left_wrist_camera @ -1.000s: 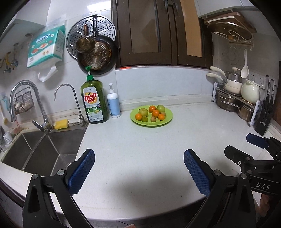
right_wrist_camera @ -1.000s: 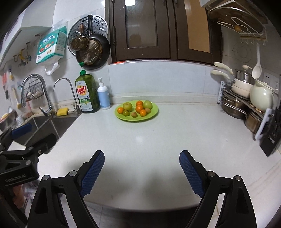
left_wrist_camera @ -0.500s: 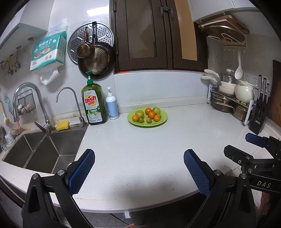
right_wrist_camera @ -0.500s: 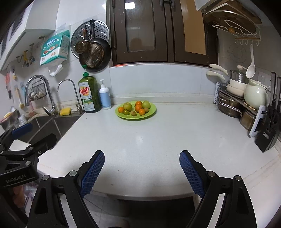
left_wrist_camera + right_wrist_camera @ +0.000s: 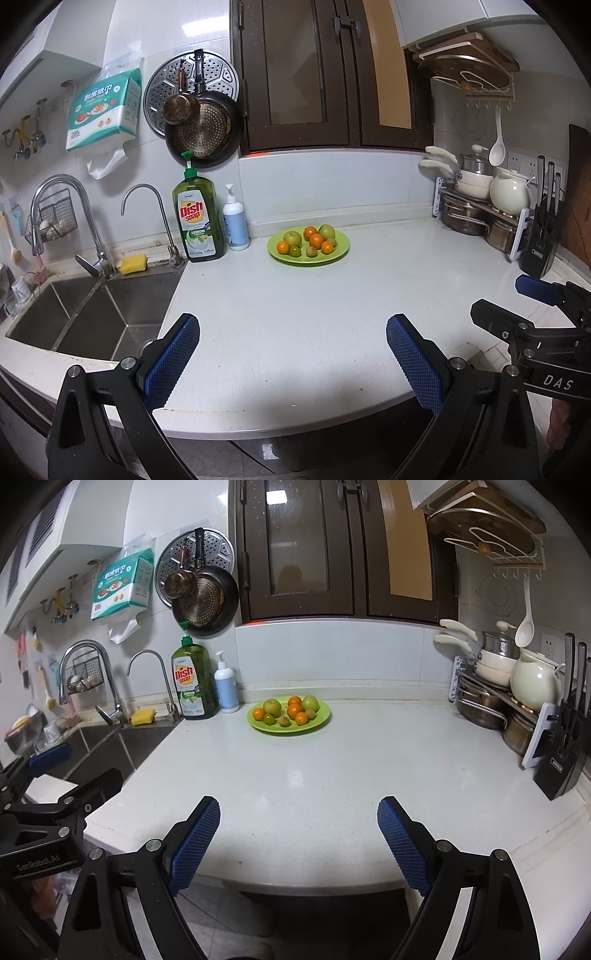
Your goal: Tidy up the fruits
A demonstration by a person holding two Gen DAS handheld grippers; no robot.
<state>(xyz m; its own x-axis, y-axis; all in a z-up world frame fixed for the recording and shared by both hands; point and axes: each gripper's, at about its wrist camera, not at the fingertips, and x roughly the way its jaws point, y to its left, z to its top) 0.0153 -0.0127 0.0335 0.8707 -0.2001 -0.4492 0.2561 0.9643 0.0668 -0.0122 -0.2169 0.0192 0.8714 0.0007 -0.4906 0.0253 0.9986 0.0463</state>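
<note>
In the left wrist view, the left gripper (image 5: 291, 354) stands wide open and holds nothing. The green plate (image 5: 341, 248) with the fruits (image 5: 310, 240) lies far ahead of it, slightly to the right, close to the dish soap bottle (image 5: 199, 218). The sink (image 5: 92, 317) is just left of the jaws, so a careless swing could knock a fruit into it.

In the right wrist view, the right gripper (image 5: 298, 843) is also wide open and empty. The plate (image 5: 321, 716) is far ahead, a little left. The round fruits (image 5: 286, 710) touch each other, so I think a pinch on one may push its neighbours off the plate.
</note>
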